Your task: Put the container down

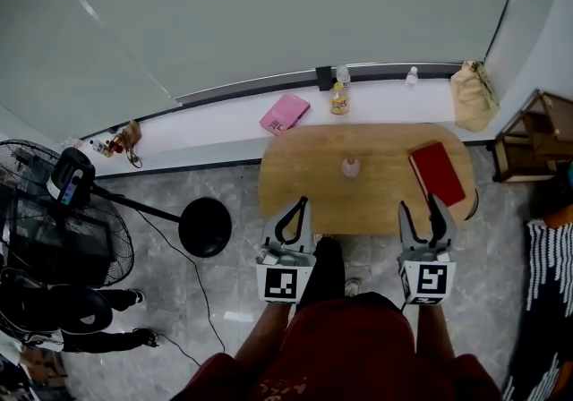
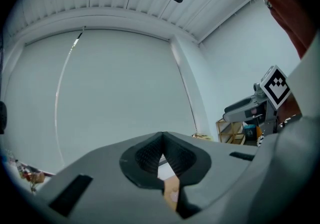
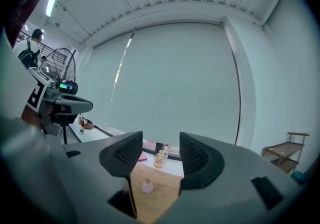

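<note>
A small pale pink container (image 1: pixel 350 166) stands upright near the middle of the oval wooden table (image 1: pixel 304 166), with nothing holding it. My left gripper (image 1: pixel 302 203) hovers over the table's near edge, its fingertips pressed together and empty. My right gripper (image 1: pixel 419 209) hangs at the near right edge, open, with nothing between its fingers. In the right gripper view the container (image 3: pixel 147 186) shows on the table (image 3: pixel 162 200) ahead, through the gap between the jaws. The left gripper view shows only a sliver of the wooden table (image 2: pixel 171 188) below the closed jaws.
A red book (image 1: pixel 437 173) lies at the table's right end. On the white ledge behind are a pink book (image 1: pixel 285 113), a yellow bottle (image 1: pixel 338 102), a clear bottle (image 1: pixel 412 76) and a beige bag (image 1: pixel 472 95). A wooden shelf (image 1: pixel 528 140) stands right; a fan (image 1: pixel 54 211) and a black stand base (image 1: pixel 205 226) left.
</note>
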Tool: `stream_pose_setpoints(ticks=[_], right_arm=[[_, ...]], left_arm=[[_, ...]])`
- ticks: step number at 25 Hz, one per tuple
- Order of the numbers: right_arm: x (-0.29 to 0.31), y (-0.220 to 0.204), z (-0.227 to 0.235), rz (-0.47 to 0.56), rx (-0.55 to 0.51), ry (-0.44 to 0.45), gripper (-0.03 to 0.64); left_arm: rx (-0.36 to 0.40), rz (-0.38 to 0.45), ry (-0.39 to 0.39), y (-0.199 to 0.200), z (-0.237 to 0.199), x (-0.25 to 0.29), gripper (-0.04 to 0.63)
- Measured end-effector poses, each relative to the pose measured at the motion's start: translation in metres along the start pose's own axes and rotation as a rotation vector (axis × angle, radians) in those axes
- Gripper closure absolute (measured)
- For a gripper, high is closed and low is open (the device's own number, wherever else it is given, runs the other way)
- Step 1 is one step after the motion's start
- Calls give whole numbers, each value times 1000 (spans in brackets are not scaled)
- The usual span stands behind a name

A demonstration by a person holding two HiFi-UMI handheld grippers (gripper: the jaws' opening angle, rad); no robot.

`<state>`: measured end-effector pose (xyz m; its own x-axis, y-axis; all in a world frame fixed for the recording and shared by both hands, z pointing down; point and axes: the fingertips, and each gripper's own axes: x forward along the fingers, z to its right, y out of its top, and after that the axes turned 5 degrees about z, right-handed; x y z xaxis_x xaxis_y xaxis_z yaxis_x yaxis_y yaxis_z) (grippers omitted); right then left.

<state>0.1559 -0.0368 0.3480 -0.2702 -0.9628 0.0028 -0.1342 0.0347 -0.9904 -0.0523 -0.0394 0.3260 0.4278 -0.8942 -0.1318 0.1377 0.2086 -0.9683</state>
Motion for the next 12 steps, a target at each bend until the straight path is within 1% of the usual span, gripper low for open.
stream_pose_setpoints(ticks=[5,8,12], right_arm=[[1,3,-2,18,12,4,392],[-1,3,-4,16,12,7,421],[-2,3,-6,11,9,1,482]], left_arm=[[-6,-8,-1,0,1,-2,591],[-26,-7,6,0,0,-5,591],[-14,1,-3,2,1,-6,591]])
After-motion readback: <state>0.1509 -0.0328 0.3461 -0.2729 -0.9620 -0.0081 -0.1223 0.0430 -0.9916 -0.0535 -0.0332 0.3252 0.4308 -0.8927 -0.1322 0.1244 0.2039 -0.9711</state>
